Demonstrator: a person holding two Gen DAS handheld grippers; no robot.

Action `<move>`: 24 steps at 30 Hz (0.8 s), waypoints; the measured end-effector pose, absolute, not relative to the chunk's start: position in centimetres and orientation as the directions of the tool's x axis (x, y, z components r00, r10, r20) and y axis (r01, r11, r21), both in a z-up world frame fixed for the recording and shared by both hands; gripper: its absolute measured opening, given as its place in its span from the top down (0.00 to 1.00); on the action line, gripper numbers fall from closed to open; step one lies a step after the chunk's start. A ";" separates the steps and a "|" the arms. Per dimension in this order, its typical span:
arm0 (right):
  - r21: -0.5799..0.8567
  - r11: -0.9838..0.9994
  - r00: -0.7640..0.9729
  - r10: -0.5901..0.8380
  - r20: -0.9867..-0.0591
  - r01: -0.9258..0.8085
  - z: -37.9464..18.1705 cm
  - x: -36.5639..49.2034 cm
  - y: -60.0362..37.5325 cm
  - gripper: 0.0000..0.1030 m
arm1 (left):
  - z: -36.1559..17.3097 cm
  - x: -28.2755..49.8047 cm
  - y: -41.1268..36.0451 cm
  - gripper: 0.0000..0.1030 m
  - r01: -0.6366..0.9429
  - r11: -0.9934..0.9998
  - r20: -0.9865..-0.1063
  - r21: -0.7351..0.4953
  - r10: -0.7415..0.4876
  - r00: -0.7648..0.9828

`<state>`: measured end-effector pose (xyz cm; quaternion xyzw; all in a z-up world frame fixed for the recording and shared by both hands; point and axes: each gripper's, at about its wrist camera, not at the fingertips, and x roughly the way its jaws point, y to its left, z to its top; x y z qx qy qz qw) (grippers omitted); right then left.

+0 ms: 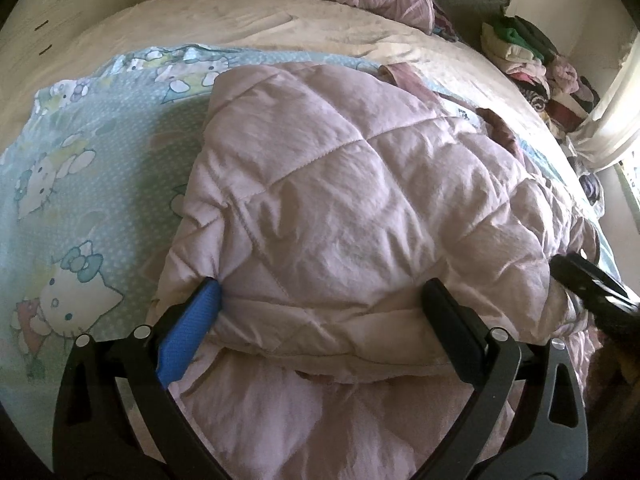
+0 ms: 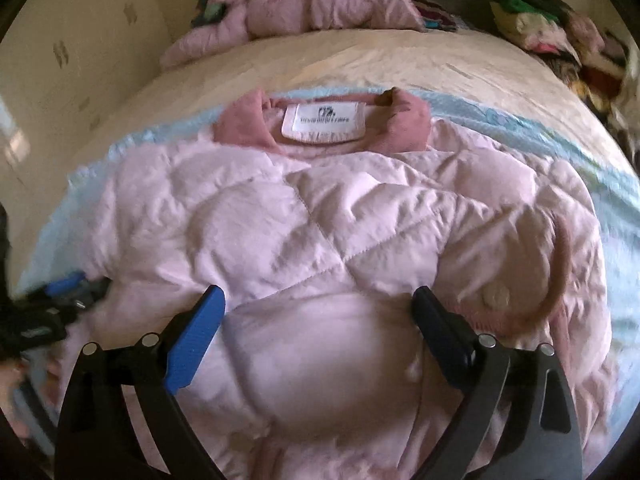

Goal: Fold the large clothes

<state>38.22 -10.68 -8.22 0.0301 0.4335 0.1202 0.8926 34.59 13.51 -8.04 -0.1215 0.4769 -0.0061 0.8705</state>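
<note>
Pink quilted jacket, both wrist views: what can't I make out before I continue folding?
- pink quilted jacket: near hem cut off by the bottom edge, both views.
- white neck label: print too small and blurred to read, right wrist view.
- left tool and right tool: both open; whether the fingers touch the fabric is unclear.
- clothes pile: items blurred at the fisheye rim.

My jacket (image 2: 320, 232) is matt, crinkled quilted cloth with a softer collar (image 2: 244, 128); the printed sheet (image 1: 80, 184) is smooth cloth, my finger pads (image 1: 188, 336) ribbed plastic.
</note>
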 end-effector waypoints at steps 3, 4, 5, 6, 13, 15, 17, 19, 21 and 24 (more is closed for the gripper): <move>0.212 0.961 0.613 0.276 -0.740 -0.176 -7.1 36.6 -11.4 0.09 | -7.9 34.3 13.6 0.09 -0.106 0.969 -0.826 -0.223 -0.130 0.548; 0.218 0.960 0.614 0.281 -0.738 -0.178 -6.8 36.2 -11.5 0.09 | -7.9 34.2 13.6 0.09 -0.107 0.969 -0.826 -0.224 -0.131 0.548; 0.224 0.957 0.613 0.290 -0.735 -0.184 -6.5 35.8 -11.6 0.09 | -7.8 34.0 13.6 0.09 -0.109 0.968 -0.826 -0.226 -0.131 0.549; 0.229 0.954 0.610 0.299 -0.734 -0.192 -6.3 35.4 -11.7 0.09 | -7.7 33.9 13.7 0.09 -0.112 0.967 -0.825 -0.228 -0.131 0.550; 0.257 0.947 0.641 0.320 -0.698 -0.192 -4.2 32.7 -12.9 0.04 | -6.6 33.0 13.4 0.09 -0.141 0.965 -0.821 -0.220 -0.105 0.561; 0.263 0.946 0.646 0.322 -0.692 -0.190 -3.8 32.3 -13.1 0.04 | -6.3 32.6 13.3 0.09 -0.145 0.964 -0.821 -0.221 -0.104 0.562; 0.269 0.944 0.651 0.325 -0.686 -0.189 -3.2 31.9 -13.2 0.04 | -5.9 32.1 13.1 0.09 -0.143 0.964 -0.822 -0.225 -0.109 0.559; 0.273 0.942 0.654 0.333 -0.679 -0.195 -2.7 31.4 -13.3 0.04 | -5.6 31.9 13.0 0.09 -0.134 0.965 -0.822 -0.225 -0.114 0.558; 0.266 0.943 0.662 0.331 -0.673 -0.202 -2.1 30.9 -13.3 0.04 | -4.9 31.4 12.7 0.09 -0.122 0.967 -0.817 -0.222 -0.116 0.565; 0.266 0.941 0.670 0.337 -0.661 -0.210 -1.4 30.2 -13.4 0.04 | -4.0 30.5 12.2 0.09 -0.109 0.969 -0.808 -0.223 -0.121 0.576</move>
